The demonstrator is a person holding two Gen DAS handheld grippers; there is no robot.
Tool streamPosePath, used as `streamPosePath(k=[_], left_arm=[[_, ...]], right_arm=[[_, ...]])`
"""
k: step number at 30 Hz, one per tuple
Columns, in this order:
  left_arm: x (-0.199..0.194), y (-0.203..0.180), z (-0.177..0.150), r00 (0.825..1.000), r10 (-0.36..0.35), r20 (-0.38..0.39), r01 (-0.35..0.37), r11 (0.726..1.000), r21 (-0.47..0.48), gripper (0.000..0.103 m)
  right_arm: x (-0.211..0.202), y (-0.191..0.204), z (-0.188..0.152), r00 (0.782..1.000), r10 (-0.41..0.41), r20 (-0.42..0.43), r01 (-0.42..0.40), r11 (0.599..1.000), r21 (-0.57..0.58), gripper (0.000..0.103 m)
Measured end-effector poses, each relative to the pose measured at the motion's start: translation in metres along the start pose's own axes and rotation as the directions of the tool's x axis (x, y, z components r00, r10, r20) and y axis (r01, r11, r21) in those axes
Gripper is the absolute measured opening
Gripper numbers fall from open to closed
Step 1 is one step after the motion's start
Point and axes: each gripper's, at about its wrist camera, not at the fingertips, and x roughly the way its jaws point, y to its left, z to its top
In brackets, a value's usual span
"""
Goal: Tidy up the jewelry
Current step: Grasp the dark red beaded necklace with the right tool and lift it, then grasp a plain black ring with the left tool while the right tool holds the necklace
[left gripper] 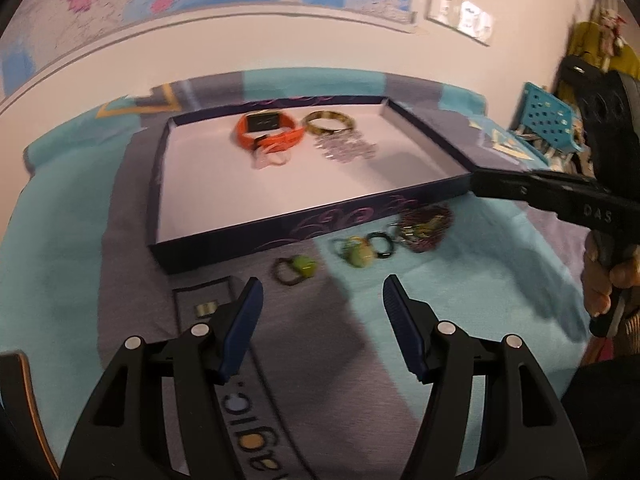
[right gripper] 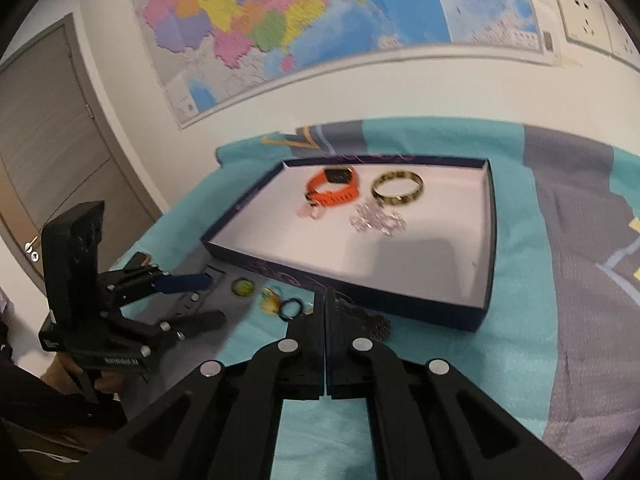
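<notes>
A shallow dark purple box (left gripper: 280, 232) (right gripper: 486, 264) lies on the cloth. It holds an orange watch (left gripper: 268, 130) (right gripper: 332, 190), a gold bangle (left gripper: 330, 122) (right gripper: 398, 188), a silver chain piece (left gripper: 346, 150) (right gripper: 378, 220) and a pale pink ring (left gripper: 270, 160) (right gripper: 310, 212). In front of the box lie a green-stone ring (left gripper: 296, 270) (right gripper: 242, 287), a yellow-green ring (left gripper: 356, 254) (right gripper: 270, 302), a black ring (left gripper: 380, 244) (right gripper: 290, 308) and a dark beaded bracelet (left gripper: 424, 222) (right gripper: 372, 326). My left gripper (left gripper: 322, 298) (right gripper: 208, 300) is open and empty just short of the rings. My right gripper (right gripper: 325, 300) (left gripper: 476, 180) is shut and empty by the box's near edge.
A teal and grey cloth (left gripper: 460, 300) (right gripper: 520, 360) covers the table. A teal perforated basket (left gripper: 550, 122) stands at the far right. A wall map (right gripper: 320, 20) and sockets (right gripper: 584, 16) hang behind. A grey door (right gripper: 48, 152) is at the left.
</notes>
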Motion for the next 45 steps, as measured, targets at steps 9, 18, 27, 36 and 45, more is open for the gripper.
streamPosePath(k=[9,18,27,36,45], left_arm=[[0.009,-0.030,0.003,0.994,-0.106,-0.035,0.108,0.992,0.065,0.059],[0.033,-0.026,0.013,0.969,-0.227,-0.100,0.227,0.974,-0.006,0.052],[0.046,-0.019,0.023,0.974,-0.200,-0.109,0.198,0.980,-0.032,0.052],[0.056,-0.037,0.030,0.988,-0.089,-0.123,0.099,0.992,0.080,0.046],[0.054,-0.044,0.025,0.994,0.000,-0.107,0.014,0.991,0.130,0.022]], right_arm=[[0.023,-0.032,-0.011,0.991,-0.088,-0.098,0.097,0.991,0.092,0.031],[0.041,-0.033,-0.013,0.990,-0.060,-0.125,0.070,0.994,0.081,0.007],[0.008,-0.013,-0.004,0.998,0.050,-0.024,-0.049,0.997,0.057,0.005],[-0.013,-0.001,-0.001,0.995,0.093,0.019,-0.094,0.995,0.024,0.005],[-0.018,-0.005,-0.003,0.996,0.084,0.029,-0.085,0.996,0.039,0.005]])
